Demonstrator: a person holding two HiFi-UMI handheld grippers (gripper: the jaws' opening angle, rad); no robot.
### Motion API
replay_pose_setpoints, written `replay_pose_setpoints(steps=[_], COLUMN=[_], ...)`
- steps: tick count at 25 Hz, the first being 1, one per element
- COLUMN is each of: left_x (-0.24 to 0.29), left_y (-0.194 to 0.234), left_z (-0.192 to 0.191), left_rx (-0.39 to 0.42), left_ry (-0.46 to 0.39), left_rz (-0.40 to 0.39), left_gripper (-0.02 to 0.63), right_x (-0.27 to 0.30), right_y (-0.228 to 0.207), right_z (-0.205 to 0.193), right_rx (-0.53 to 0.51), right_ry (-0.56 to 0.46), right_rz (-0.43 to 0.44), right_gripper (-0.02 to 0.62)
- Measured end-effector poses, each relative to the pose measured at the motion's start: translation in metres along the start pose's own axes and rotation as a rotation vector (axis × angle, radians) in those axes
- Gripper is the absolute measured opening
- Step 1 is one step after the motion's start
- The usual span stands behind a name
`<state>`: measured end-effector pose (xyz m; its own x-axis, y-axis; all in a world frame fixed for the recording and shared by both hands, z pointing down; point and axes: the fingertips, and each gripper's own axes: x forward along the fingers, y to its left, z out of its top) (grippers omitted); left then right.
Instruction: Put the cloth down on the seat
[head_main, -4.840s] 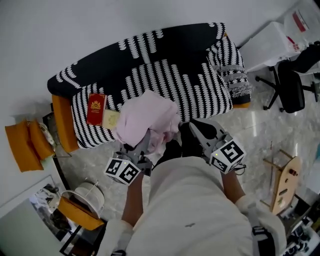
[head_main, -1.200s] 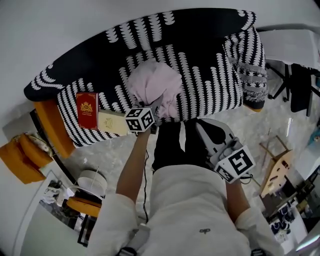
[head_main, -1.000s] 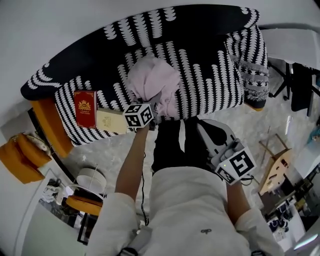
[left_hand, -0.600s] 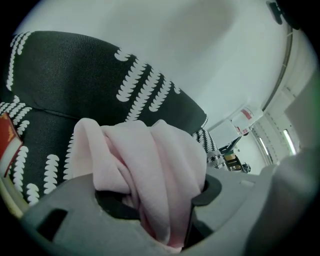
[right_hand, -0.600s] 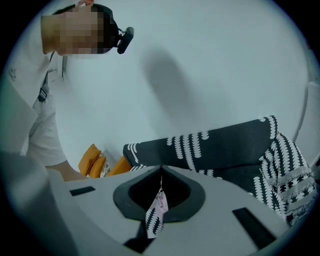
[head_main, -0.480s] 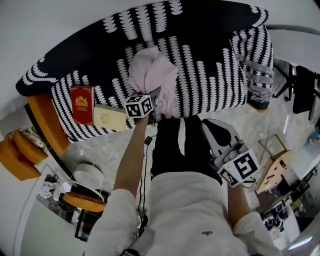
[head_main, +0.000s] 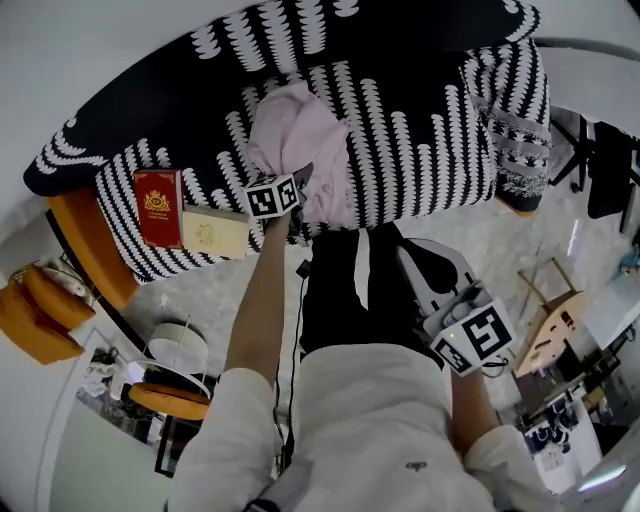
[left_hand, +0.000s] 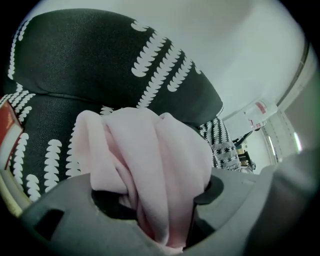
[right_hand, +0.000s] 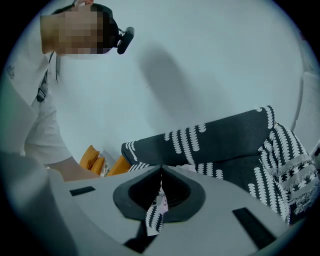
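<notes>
Left tongs (left_hand: 150, 187): jaws partly apart, have just been opening. Pink cloth (left_hand: 150, 145) bunched between jaws, fills most of gap, dark slack beside it on one side, not pinched. Bulk of cloth spills ahead of tips and rests on black-and-white sofa seat (head_main: 400, 150). Red book (head_main: 158, 205) and tan book (head_main: 215, 232) on seat, left of left tongs. Right tongs (right_hand: 161, 172): jaws together, nothing held, well back from cloth.
</notes>
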<state>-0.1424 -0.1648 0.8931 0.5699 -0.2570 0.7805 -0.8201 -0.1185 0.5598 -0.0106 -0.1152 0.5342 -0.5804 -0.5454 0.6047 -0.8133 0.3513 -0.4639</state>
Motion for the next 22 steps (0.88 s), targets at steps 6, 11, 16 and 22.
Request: replay_pose_setpoints(steps=[6,11,16,22], left_x=[0.013,0.016,0.01,-0.001], left_y=[0.011,0.014,0.014,0.015], left_z=[-0.007,-0.01,-0.014,-0.022], left_rx=[-0.006,0.015,0.012,0.026], left_ry=[0.041,0.058,0.053,0.043], left_rz=[0.019,0.024,0.039,0.096], left_gripper=[0.292,0.323,0.369,0.432], right_x=[0.0,-0.002,-0.007,-0.013], right_y=[-0.006,-0.009,-0.01,-0.01], right_z=[0.001,-0.002,0.001,0.009], right_rx=[0.006,0.011,0.012,0.0], right_ry=[-0.005,-0.004,-0.014,-0.035], right_rz=[-0.004,-0.002,0.003,0.014], right_gripper=[0.009,0.009,0.009,0.009])
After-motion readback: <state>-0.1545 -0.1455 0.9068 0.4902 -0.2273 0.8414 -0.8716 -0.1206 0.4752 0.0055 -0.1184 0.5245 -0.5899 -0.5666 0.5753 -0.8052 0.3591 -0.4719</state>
